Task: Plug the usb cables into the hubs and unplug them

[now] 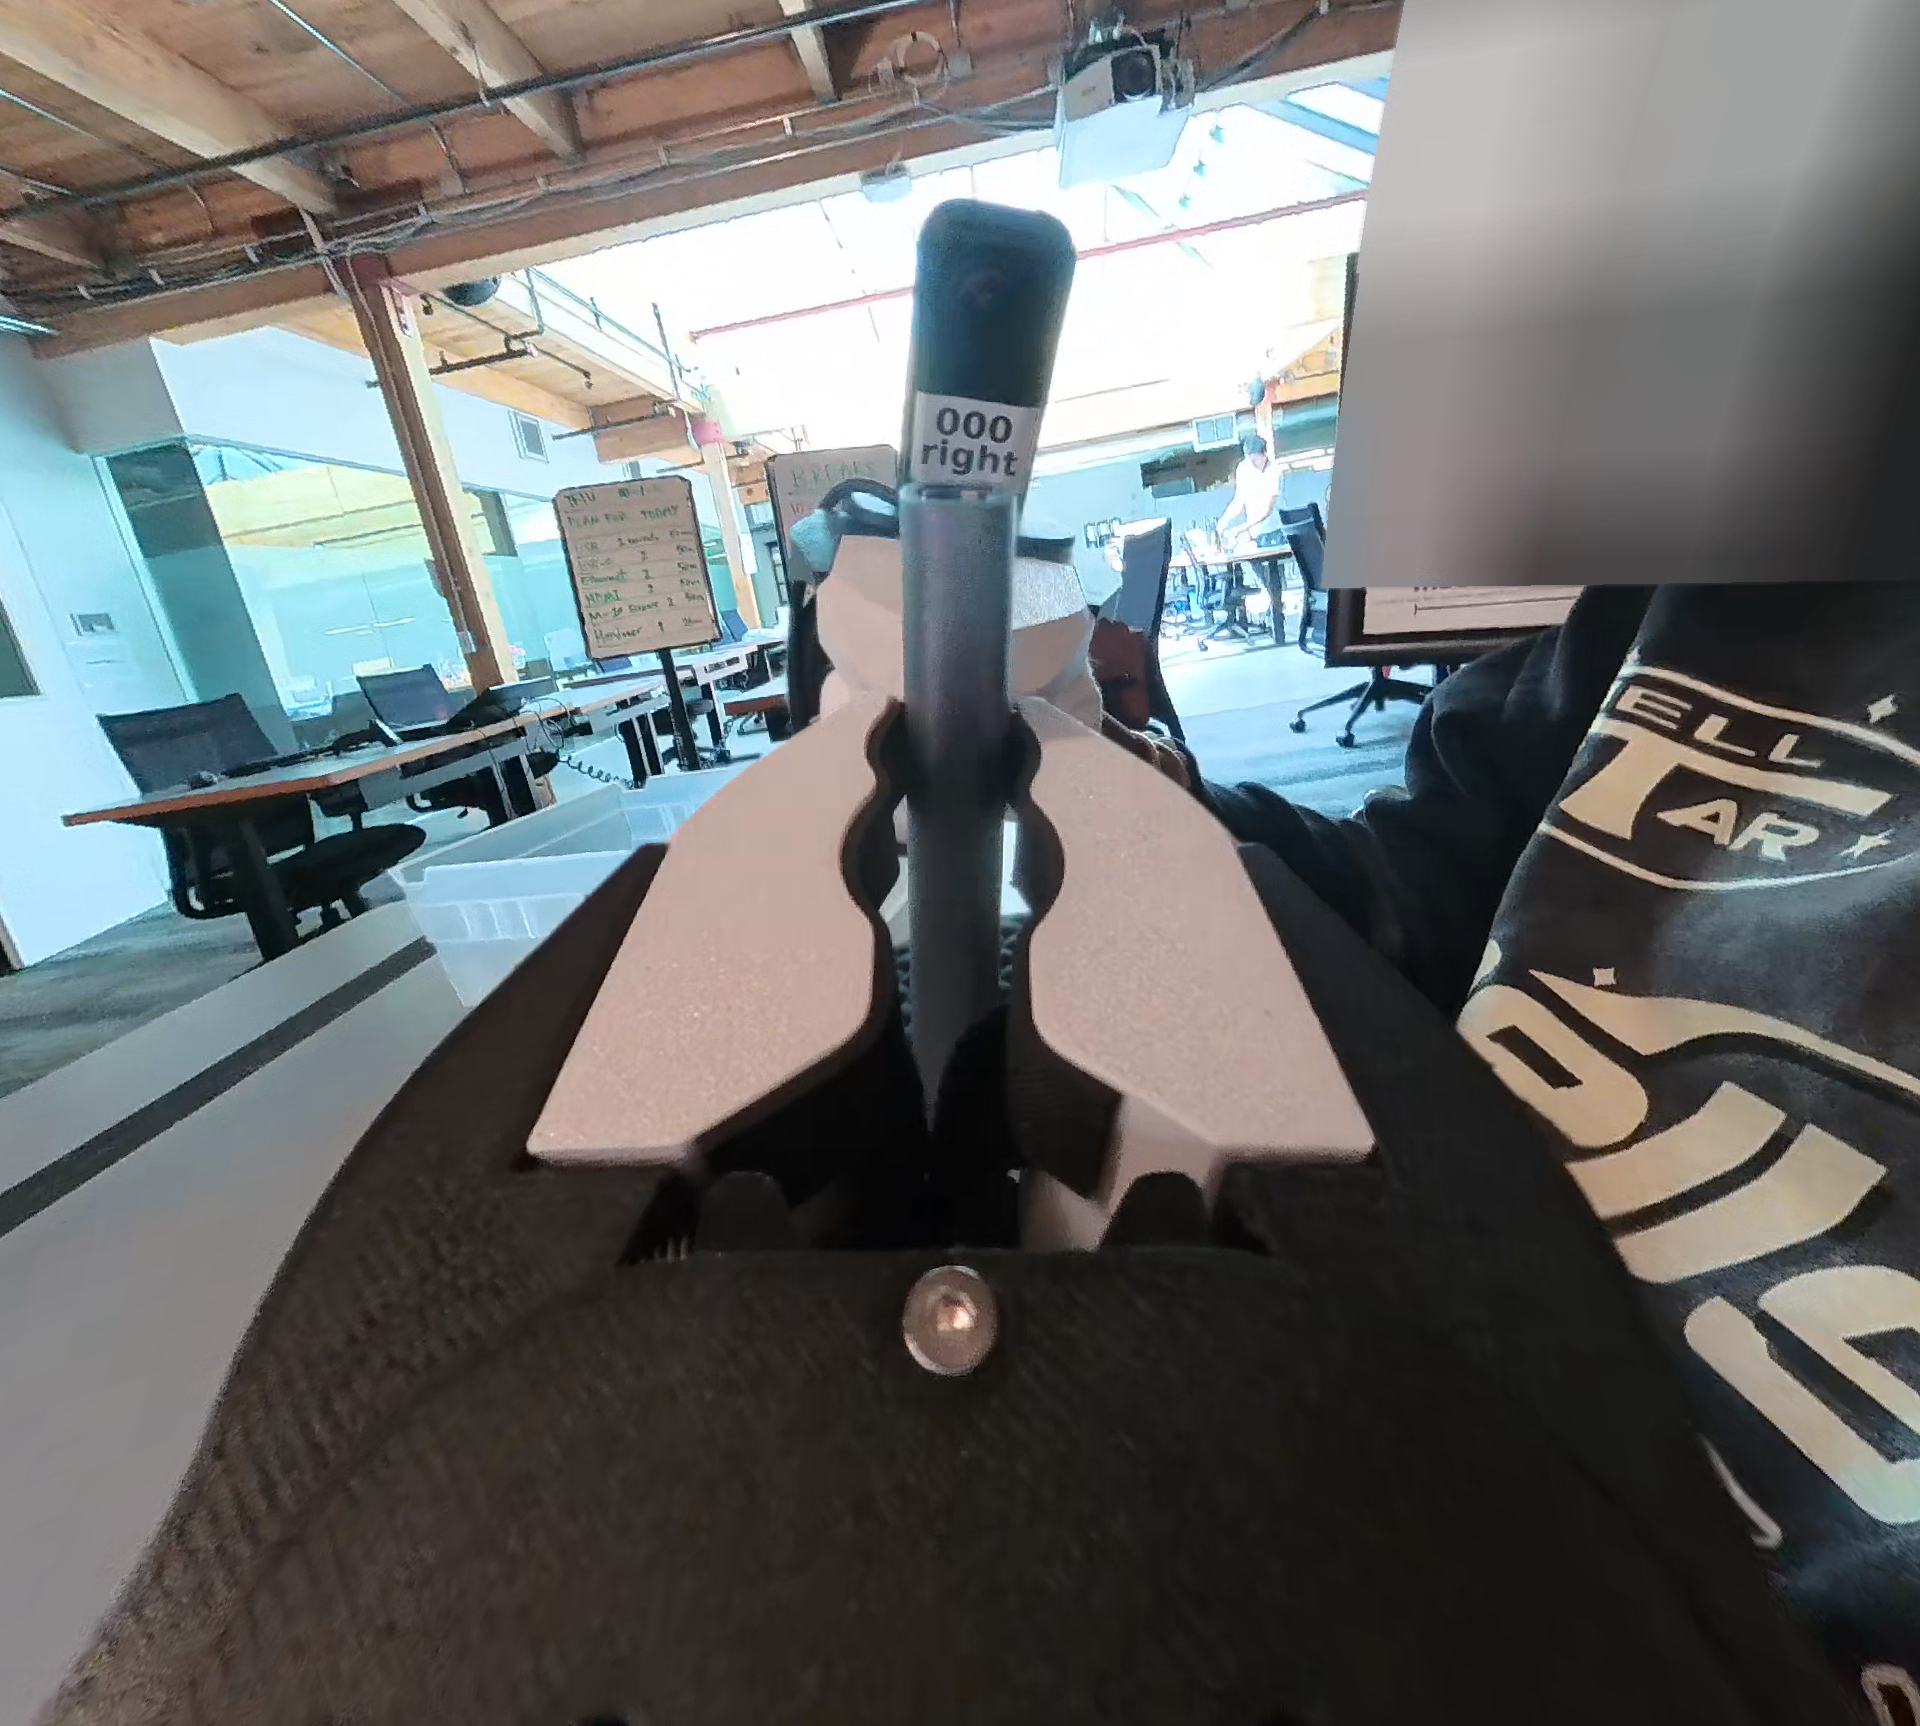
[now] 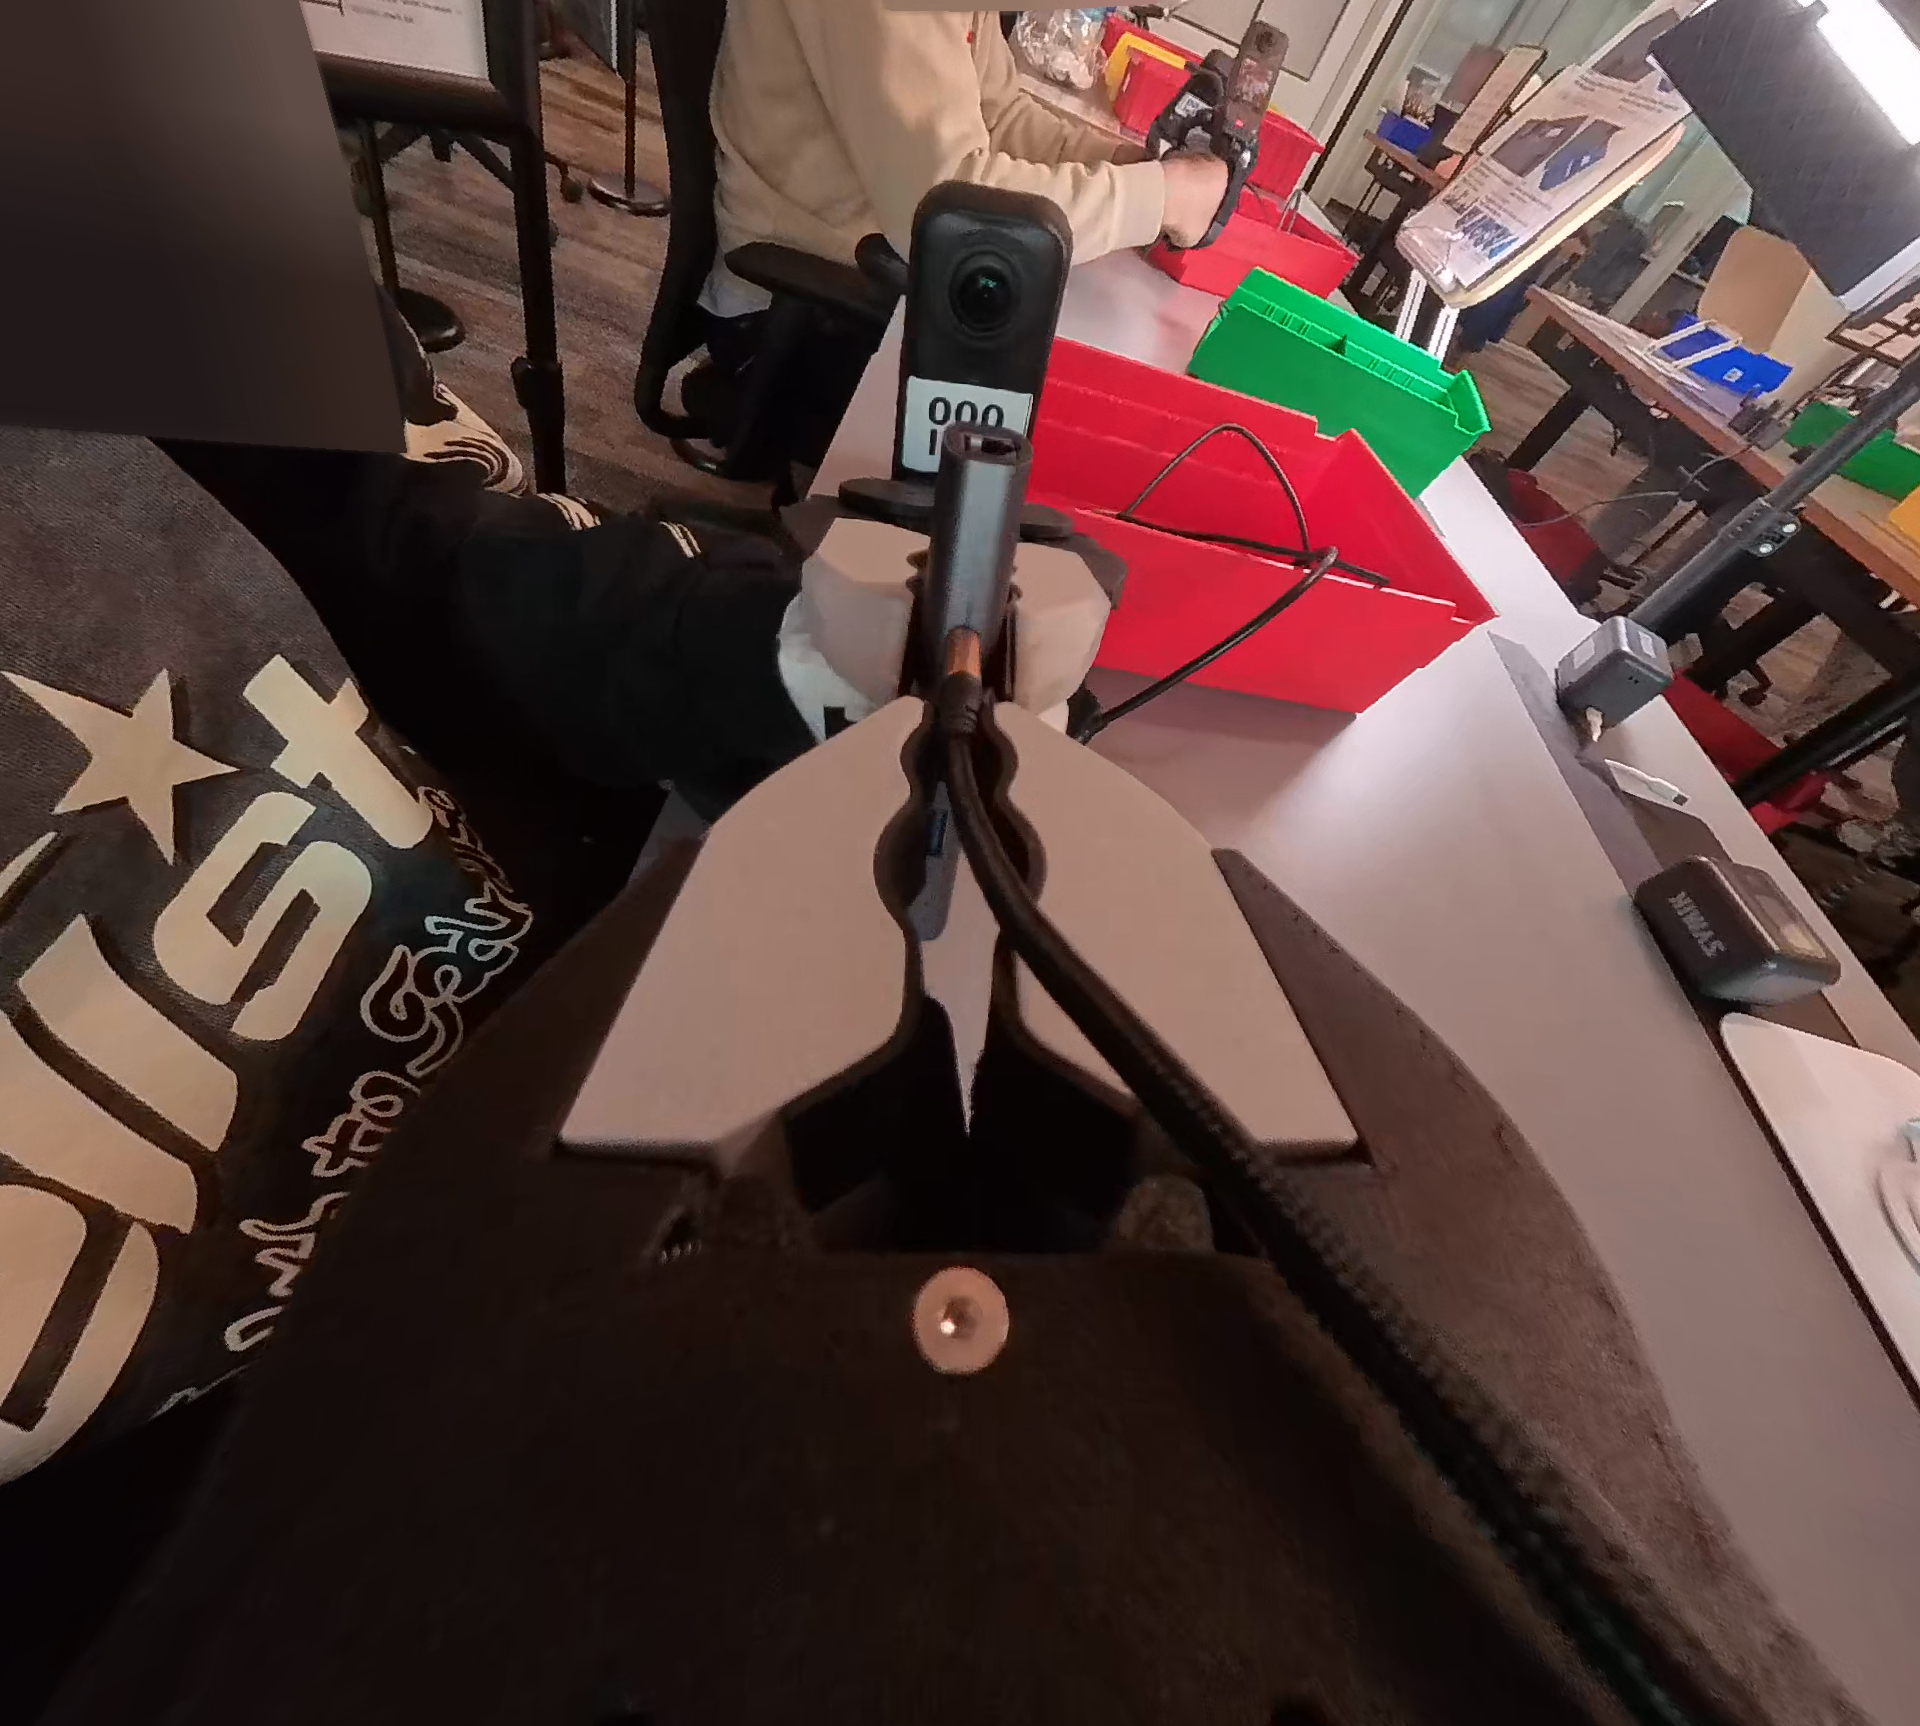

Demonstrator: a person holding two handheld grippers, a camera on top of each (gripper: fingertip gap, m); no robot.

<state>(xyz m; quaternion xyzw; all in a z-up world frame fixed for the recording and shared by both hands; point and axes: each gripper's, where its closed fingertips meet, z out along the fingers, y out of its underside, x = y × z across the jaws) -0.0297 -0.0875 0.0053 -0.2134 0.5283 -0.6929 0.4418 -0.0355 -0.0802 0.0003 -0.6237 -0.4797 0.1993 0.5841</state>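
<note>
In the left wrist view, the table (image 1: pixel 156 1157) edge runs along the left side, with a clear bin (image 1: pixel 520 876) on it and open floor and office desks far beyond. The left claw (image 1: pixel 954 741) squeezes tight on the grey hub (image 1: pixel 956 741), which stands up straight between its white fingers (image 1: pixel 748 949). The right claw (image 2: pixel 956 720), seen in the right wrist view, faces it from the other end and pinches the hub's black braided cable (image 2: pixel 1039 928) right where it leaves the hub (image 2: pixel 971 533). The two claws almost touch, so there is little room between them. To the right, a red bin (image 2: pixel 1299 616) sits just beside the claws with a thin black wire (image 2: pixel 1247 533) in it. A green bin (image 2: pixel 1340 367) sits behind it. The bare table (image 2: pixel 1403 845) stretches to its far right edge, where a small black box (image 2: pixel 1735 928) lies.
</note>
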